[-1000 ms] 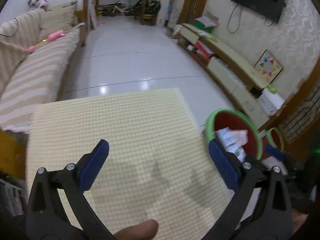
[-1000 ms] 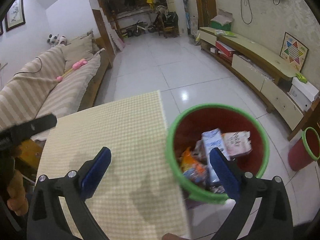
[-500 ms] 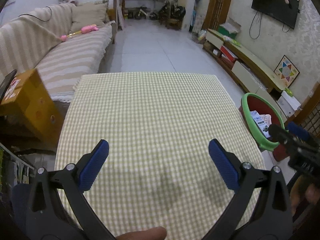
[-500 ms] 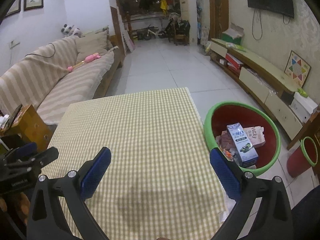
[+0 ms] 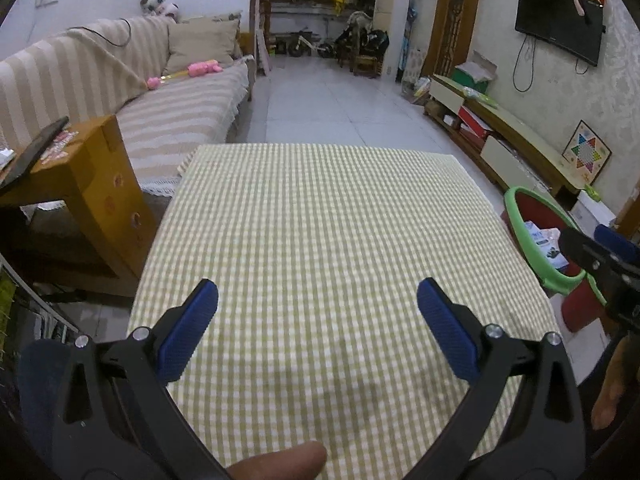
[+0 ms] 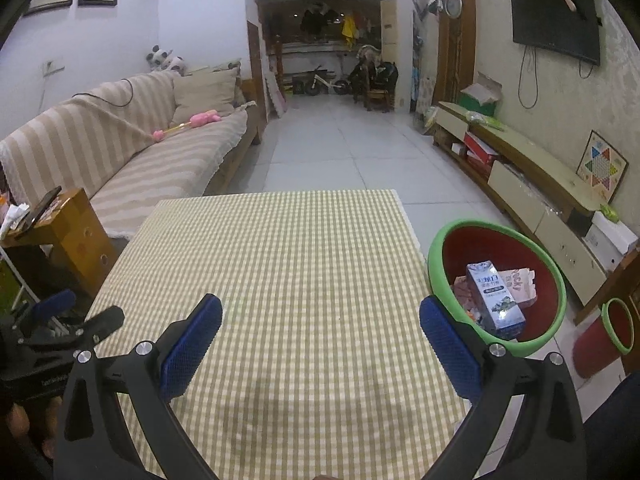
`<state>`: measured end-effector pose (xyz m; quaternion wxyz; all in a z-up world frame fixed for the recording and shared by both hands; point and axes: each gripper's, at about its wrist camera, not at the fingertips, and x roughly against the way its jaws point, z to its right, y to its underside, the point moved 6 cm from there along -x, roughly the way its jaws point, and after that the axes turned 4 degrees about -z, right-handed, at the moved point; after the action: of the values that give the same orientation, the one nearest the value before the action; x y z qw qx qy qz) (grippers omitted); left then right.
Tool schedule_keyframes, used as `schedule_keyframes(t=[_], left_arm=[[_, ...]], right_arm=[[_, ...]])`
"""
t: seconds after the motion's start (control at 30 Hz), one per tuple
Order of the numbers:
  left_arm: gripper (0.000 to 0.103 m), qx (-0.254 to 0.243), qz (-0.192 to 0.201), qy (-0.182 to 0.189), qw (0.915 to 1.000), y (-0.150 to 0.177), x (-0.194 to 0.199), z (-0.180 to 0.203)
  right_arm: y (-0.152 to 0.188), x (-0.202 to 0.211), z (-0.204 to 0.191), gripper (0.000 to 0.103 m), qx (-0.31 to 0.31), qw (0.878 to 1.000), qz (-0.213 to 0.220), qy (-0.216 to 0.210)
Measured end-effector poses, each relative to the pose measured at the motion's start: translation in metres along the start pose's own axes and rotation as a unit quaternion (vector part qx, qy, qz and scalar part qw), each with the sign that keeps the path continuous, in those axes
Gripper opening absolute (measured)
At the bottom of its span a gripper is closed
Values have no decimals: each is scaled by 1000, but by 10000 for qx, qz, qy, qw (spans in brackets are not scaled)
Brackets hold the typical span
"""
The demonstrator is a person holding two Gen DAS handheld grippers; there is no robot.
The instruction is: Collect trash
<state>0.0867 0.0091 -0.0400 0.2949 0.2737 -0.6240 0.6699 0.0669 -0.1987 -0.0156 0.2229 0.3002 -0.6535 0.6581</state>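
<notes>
A tiled living room holds a striped beige sofa (image 6: pixel 132 160) along the left wall and a low cream media cabinet (image 6: pixel 532 184) along the right, under a wall-mounted black television (image 6: pixel 556 32). In the foreground stands a table covered by a yellow-green checked tablecloth (image 6: pixel 288 280), its top bare of loose items in both views.

The left gripper (image 5: pixel 318 328) hovers over the near edge of the table, its blue-padded fingers (image 5: pixel 188 330) spread wide apart with nothing between them. The right gripper (image 6: pixel 320 340) hangs over the same near edge, closer to the right side, and its blue pads (image 6: pixel 450 354) are likewise wide apart and hold nothing. Each tool shows at the side of the other's view.

Just off the table's right edge, on the floor, sits a red plastic bin with a green rim (image 6: pixel 496 284). Inside it lies the collected trash: a white and blue drink carton (image 6: pixel 494 300) tilted on top, a pale snack box (image 6: pixel 520 284) behind it, and some crumpled wrappers beneath. A smaller red bin with a green rim (image 6: pixel 604 336) stands farther right, apart from the first. An orange wooden side table (image 5: pixel 84 184) stands by the table's left edge.
</notes>
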Motion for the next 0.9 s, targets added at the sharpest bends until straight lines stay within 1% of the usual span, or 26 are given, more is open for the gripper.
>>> schedule_keyframes(t=[0.17,0.47,0.9], left_arm=[[98,-16,48,-119,9999,1,-2,-7],[98,-102,62,-18,9999,0,-2,-3],[98,-119,70,-20,9999,0,0,-1]], right_arm=[[2,0,0,96,57,9999,138,5],[5,-4,2,96,11,10000,74,0],[5,-4,5,96,-7,10000,74,-7]])
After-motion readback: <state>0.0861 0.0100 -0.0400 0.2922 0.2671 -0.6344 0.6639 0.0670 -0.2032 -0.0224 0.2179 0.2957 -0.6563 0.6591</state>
